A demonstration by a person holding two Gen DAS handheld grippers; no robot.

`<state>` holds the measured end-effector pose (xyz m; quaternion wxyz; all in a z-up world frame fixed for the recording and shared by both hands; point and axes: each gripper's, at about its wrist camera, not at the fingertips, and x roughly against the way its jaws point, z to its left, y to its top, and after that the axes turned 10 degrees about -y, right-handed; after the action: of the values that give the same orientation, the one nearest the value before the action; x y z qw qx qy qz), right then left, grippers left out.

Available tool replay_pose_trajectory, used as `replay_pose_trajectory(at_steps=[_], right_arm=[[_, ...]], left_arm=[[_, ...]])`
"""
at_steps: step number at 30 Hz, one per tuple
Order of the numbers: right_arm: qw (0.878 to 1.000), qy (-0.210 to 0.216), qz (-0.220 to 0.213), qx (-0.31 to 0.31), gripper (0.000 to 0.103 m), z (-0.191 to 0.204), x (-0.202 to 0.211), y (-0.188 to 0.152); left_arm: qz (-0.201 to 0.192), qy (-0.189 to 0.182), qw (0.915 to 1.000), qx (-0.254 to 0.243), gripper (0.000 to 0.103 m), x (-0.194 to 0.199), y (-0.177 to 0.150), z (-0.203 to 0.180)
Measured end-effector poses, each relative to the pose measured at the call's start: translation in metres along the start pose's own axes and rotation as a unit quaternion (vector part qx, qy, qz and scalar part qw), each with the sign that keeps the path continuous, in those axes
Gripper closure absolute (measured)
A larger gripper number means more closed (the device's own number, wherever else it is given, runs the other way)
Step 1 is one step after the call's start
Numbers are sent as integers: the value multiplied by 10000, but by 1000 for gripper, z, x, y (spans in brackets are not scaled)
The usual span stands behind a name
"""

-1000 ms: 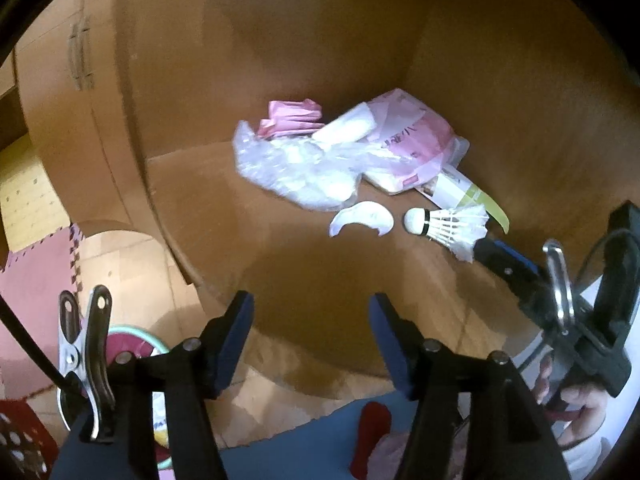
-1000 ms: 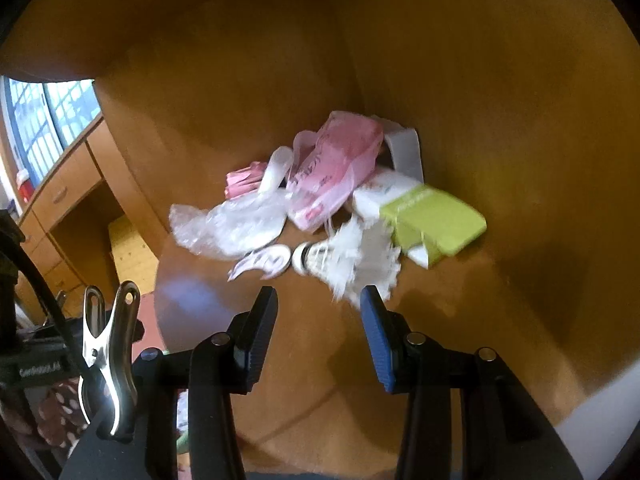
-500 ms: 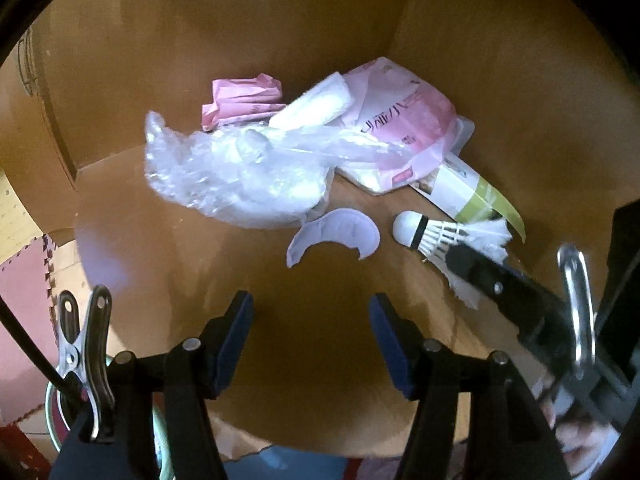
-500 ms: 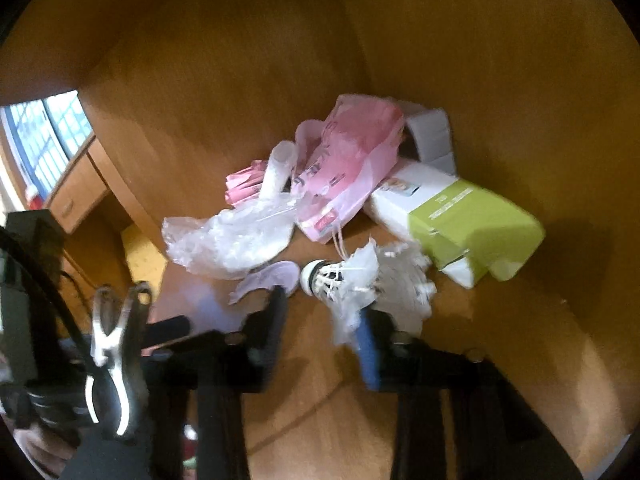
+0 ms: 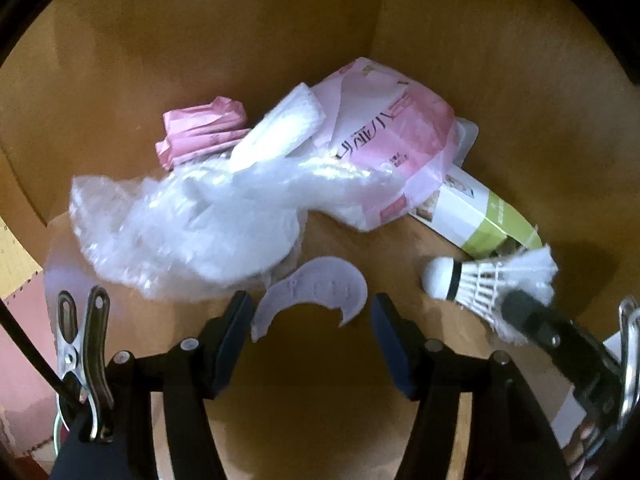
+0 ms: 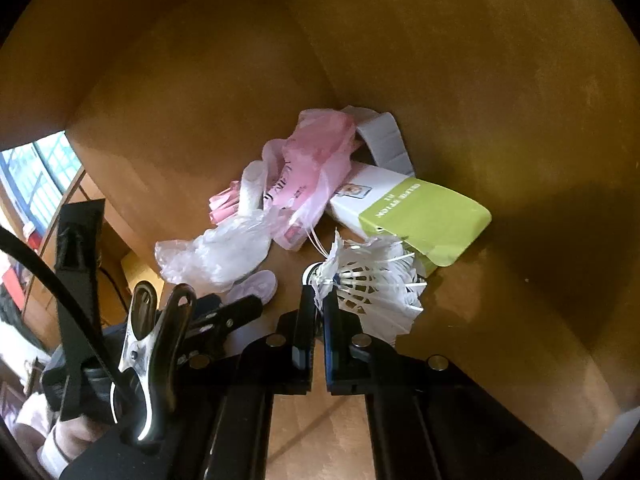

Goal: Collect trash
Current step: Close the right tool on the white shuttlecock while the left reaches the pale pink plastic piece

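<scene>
Shuttlecock (image 6: pixel 372 284) on wooden shelf (image 6: pixel 500 320), feathers pinched in right gripper (image 6: pixel 319 300); could tear or slip loose. Left gripper (image 5: pixel 310 318) wide, empty, over crescent scrap (image 5: pixel 316 292); might snag plastic bag (image 5: pixel 192 220).

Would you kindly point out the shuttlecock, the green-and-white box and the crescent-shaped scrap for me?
shuttlecock (image 6: pixel 372 284): right wrist view, on the white feather skirt.
green-and-white box (image 6: pixel 424 216): right wrist view, on the green top face.
crescent-shaped scrap (image 5: pixel 316 284): left wrist view, on the middle of the pale curve.
</scene>
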<state>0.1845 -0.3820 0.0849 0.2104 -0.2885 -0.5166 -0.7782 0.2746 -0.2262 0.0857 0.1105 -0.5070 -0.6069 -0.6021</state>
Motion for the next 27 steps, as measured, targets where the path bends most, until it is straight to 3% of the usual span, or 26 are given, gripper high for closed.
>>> replay_pose_trajectory(at_steps=[9, 13, 15, 27], right_arm=[[9997, 104, 185, -95, 98, -4, -6, -2], [9996, 106, 222, -118, 98, -4, -7, -3], [9995, 138, 252, -146, 98, -4, -8, -4], [9993, 219, 259, -185, 97, -4, -6, -4]], left_arm=[[-27, 355, 9986, -385, 33, -20, 6, -18], [-142, 354, 9986, -380, 35, -17, 1, -21], [-175, 345, 9985, -386, 42, -13, -3, -22], [-303, 50, 9991, -284, 43, 17, -33, -21]])
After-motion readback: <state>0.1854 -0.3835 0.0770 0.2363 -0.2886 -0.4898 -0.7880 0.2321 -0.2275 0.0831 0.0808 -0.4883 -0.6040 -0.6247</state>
